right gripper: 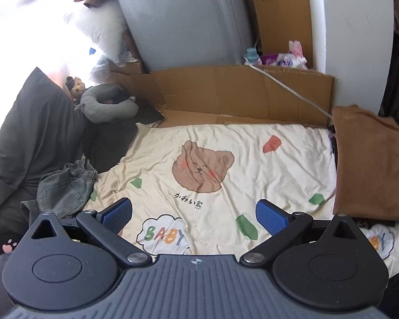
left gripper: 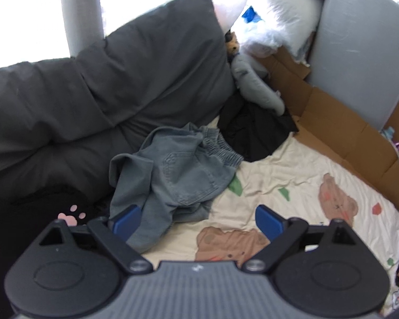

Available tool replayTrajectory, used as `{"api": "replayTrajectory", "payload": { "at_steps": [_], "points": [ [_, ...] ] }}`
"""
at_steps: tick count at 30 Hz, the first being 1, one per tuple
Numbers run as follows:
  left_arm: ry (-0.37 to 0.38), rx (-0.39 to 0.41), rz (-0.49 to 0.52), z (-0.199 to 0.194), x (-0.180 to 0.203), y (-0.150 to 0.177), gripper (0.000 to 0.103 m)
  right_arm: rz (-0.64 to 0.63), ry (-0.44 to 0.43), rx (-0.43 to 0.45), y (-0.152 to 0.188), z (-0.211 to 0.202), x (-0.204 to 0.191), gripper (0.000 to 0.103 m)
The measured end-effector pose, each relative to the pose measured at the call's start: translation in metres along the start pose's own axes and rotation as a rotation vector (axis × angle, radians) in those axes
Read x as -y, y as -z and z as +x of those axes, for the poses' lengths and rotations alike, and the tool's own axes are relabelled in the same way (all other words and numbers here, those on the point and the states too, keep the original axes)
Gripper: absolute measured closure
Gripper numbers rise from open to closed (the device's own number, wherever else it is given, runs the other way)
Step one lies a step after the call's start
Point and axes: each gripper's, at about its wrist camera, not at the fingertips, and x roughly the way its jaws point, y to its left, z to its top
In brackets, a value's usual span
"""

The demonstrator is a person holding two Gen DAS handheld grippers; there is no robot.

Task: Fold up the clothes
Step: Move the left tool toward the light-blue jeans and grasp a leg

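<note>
A crumpled pair of grey-blue denim shorts (left gripper: 173, 178) lies on the cream bear-print sheet (left gripper: 292, 186) against a dark grey duvet. My left gripper (left gripper: 198, 223) hangs open just above the lower edge of the shorts, its left blue pad over the fabric, nothing between the fingers. In the right wrist view the same shorts (right gripper: 63, 188) sit at the left of the sheet (right gripper: 226, 143). My right gripper (right gripper: 194, 215) is open over bare sheet, to the right of the shorts. A folded brown garment (right gripper: 369, 164) rests at the sheet's right edge.
A dark grey duvet (left gripper: 93, 93) is piled along the left. A black garment (left gripper: 252, 133) and a grey neck pillow (right gripper: 106, 103) lie at the far corner. Flattened cardboard (right gripper: 239, 93) and a grey wrapped panel (right gripper: 183, 18) line the far side. A white cable (right gripper: 292, 90) crosses the cardboard.
</note>
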Motion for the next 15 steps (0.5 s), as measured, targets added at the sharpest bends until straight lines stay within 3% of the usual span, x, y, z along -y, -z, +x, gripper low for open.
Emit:
{"api": "replayTrajectory", "payload": {
  "at_steps": [3,5,10,15],
  "points": [
    [0.01,-0.038,-0.037,0.031,-0.014,0.001,0.011,0.01,-0.013,-0.021,0.011,0.021,0.005,0.003],
    [0.027,-0.059,-0.053,0.052,-0.022,0.002,0.018,0.015,-0.013,-0.04,0.018,0.036,0.008,0.004],
    [0.033,-0.093,0.051,0.103,-0.022,0.01,0.019,0.051,-0.019,-0.087,0.037,0.072,0.012,0.007],
    [0.034,-0.151,0.081,0.149,-0.024,0.02,0.019,0.084,-0.053,-0.108,0.056,0.098,0.01,0.009]
  ]
}}
